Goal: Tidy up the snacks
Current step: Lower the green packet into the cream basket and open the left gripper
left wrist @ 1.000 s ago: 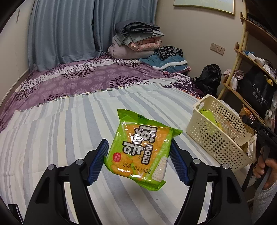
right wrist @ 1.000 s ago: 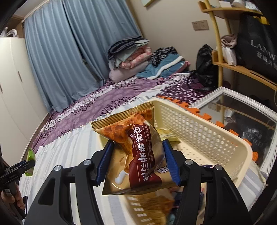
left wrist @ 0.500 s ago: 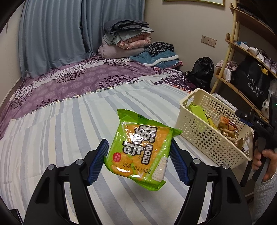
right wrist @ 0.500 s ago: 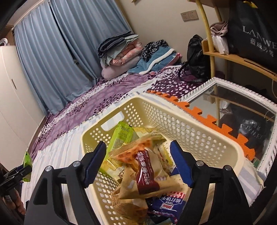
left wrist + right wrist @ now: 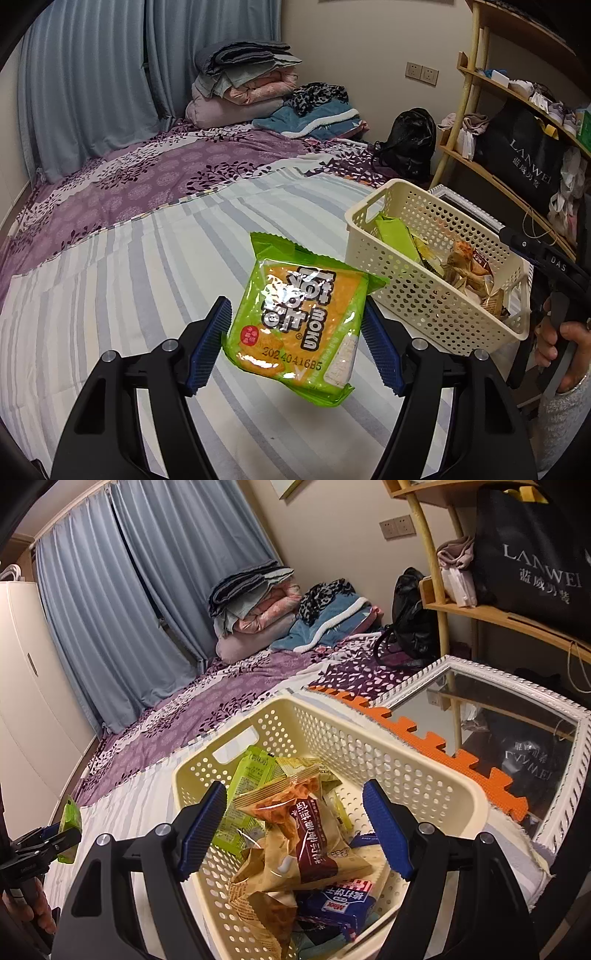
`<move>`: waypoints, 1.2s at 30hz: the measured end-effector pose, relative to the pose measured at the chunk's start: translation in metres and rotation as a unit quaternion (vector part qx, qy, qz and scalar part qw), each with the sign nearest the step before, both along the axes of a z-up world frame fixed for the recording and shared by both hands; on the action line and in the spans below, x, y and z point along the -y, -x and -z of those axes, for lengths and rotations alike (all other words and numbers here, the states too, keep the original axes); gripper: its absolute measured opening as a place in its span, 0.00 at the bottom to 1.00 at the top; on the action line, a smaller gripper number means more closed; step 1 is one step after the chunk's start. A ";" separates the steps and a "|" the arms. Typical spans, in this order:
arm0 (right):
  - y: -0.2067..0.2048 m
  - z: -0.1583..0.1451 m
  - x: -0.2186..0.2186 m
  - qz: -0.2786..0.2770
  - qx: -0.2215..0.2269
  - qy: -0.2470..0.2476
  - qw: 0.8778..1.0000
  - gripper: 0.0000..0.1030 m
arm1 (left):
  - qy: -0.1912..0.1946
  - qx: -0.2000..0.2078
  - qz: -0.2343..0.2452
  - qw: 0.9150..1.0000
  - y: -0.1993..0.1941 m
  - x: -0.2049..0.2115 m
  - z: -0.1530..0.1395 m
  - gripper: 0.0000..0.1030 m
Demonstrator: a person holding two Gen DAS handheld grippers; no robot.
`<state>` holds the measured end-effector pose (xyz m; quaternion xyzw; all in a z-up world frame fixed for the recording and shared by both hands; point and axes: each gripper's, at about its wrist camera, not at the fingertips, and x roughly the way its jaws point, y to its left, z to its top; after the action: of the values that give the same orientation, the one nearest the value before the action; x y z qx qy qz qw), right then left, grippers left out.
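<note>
Green square plastic snack packet with orange crackers printed on it (image 5: 299, 325) is clamped between the blue ribbed pads (image 5: 210, 345) of the left gripper (image 5: 295, 347), held up in the air above the grey-and-white striped bedsheet (image 5: 122, 302), just short of the cream perforated plastic basket (image 5: 413, 295). Same packet shows tiny at the left edge of the right wrist view (image 5: 70, 821). Basket sits near the right edge of the bed, up against the orange foam puzzle mat (image 5: 424, 738) and the white-framed mirror (image 5: 569, 775) lying flat beside it. Right gripper (image 5: 295, 829) hangs over the basket with its jaws apart, nothing between the pads; a tan-and-maroon foil snack bag (image 5: 310, 845) lies loose in the basket under it, on top of a light green wrapper (image 5: 243, 786), a dark blue biscuit pack (image 5: 340, 904) and more tan bags. Purple floral bedcover (image 5: 177, 173) covers the far half of the bed, folded blankets stacked (image 5: 243, 85) at the far corner by the blue curtains (image 5: 92, 81). Wooden shelf with a black shopping bag (image 5: 524, 162) stands past the right edge.
</note>
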<state>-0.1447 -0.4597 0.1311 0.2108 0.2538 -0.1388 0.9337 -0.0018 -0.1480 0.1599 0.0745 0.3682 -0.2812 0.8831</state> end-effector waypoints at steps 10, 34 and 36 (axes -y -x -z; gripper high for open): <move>0.021 -0.005 0.007 0.019 0.019 0.015 1.000 0.74 | -0.003 0.013 0.051 0.999 0.005 0.053 -0.010 0.70; 0.056 0.004 0.046 0.061 0.033 -0.011 0.997 0.74 | -0.027 0.043 0.162 0.985 0.008 0.199 -0.012 0.70; 0.058 0.005 0.050 0.064 0.033 -0.012 0.997 0.74 | -0.025 0.036 0.168 0.985 0.004 0.209 -0.009 0.70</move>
<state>-0.2023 -0.5093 0.1257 0.2427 0.2106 -0.1881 0.9281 -0.0054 -0.3569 0.1688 0.1670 0.3251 -0.4133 0.8341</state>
